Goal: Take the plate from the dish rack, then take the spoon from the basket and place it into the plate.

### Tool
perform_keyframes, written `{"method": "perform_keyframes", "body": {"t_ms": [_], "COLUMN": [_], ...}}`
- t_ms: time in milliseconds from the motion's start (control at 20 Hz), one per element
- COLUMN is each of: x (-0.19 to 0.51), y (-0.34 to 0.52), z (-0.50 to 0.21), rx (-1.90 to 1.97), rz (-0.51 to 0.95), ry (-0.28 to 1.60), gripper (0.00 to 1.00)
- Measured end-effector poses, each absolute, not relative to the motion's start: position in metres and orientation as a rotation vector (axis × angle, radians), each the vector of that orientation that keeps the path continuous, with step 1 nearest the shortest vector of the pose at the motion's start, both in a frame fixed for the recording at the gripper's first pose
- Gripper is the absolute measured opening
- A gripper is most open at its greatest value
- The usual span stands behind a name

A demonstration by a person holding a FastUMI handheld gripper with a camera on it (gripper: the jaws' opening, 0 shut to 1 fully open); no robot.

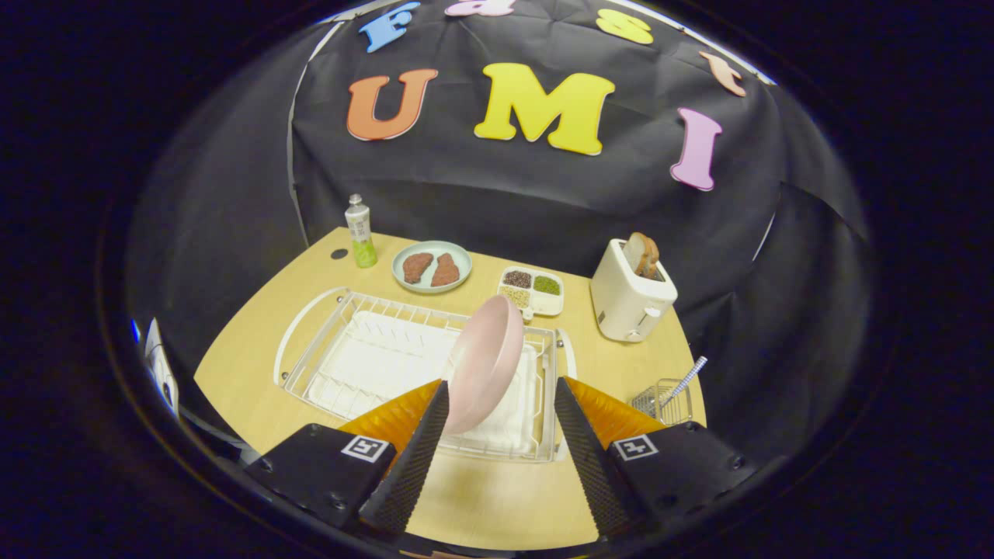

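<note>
A pink plate [486, 362] stands on edge in the right part of the white wire dish rack [365, 353]. My gripper [501, 392] is open, held above the table's near edge. The plate's lower rim lies just ahead of the left finger [423, 442], partly between the two fingers; neither finger presses on it. To the right of the rack stands a small wire basket [662, 400] with the spoon [687, 379] leaning out of it, its handle pointing up and to the right.
On the wooden table [256, 341] beyond the rack stand a bottle [360, 231], a pale plate with two brown pieces [432, 266], a divided tray of grains [532, 289] and a white toaster [630, 299] holding bread. The table's right edge runs close to the basket.
</note>
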State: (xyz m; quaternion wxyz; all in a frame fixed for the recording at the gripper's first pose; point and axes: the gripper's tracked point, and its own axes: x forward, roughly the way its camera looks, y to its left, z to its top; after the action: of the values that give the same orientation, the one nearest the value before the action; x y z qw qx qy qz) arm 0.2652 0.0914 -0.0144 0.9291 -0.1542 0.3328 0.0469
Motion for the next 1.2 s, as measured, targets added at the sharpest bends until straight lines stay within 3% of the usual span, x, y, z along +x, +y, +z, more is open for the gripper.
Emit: {"method": "perform_keyframes", "body": {"t_ms": [200, 300, 350, 550, 850, 1200], "x": [0.3, 0.32, 0.325, 0.349, 0.358, 0.344], "y": [0.087, 0.082, 0.083, 0.082, 0.075, 0.09], "z": [-0.029, -0.027, -0.028, -0.032, -0.056, -0.047], "rx": [-0.375, -0.383, -0.376, -0.391, -0.377, -0.428], "rz": [0.026, -0.032, -0.045, -0.086, -0.11, -0.213], "ry": [0.775, 0.79, 0.814, 0.887, 1.012, 0.919], "gripper": [0.78, 0.67, 0.53, 0.27, 0.26, 0.2]}}
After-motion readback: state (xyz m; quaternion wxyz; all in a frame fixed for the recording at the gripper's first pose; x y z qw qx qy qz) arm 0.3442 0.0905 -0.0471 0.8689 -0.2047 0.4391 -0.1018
